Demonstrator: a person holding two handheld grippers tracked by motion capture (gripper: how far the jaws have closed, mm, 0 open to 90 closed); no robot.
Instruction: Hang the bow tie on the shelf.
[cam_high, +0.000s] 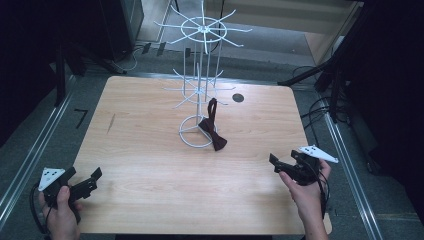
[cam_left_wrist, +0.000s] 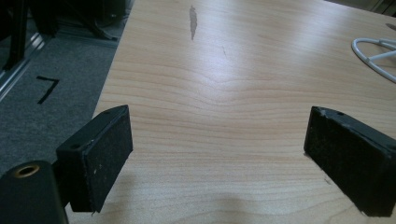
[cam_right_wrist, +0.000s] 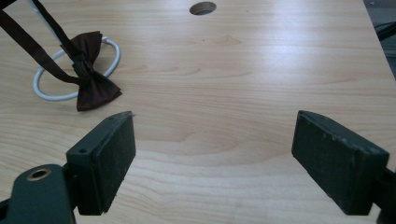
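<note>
A white wire display rack stands at the back middle of the wooden table. A dark maroon bow tie hangs by its strap from a lower arm, and its bow lies over the rack's base ring. My left gripper is at the near left corner, jaws wide apart over bare wood. My right gripper is at the near right, also open with nothing between its jaws. It faces the bow tie and the base ring, well short of them.
A round cable hole is set in the table behind the rack. A black tape mark lies on the grey floor to the left. Metal rails run along both sides, and cables lie on the floor to the right.
</note>
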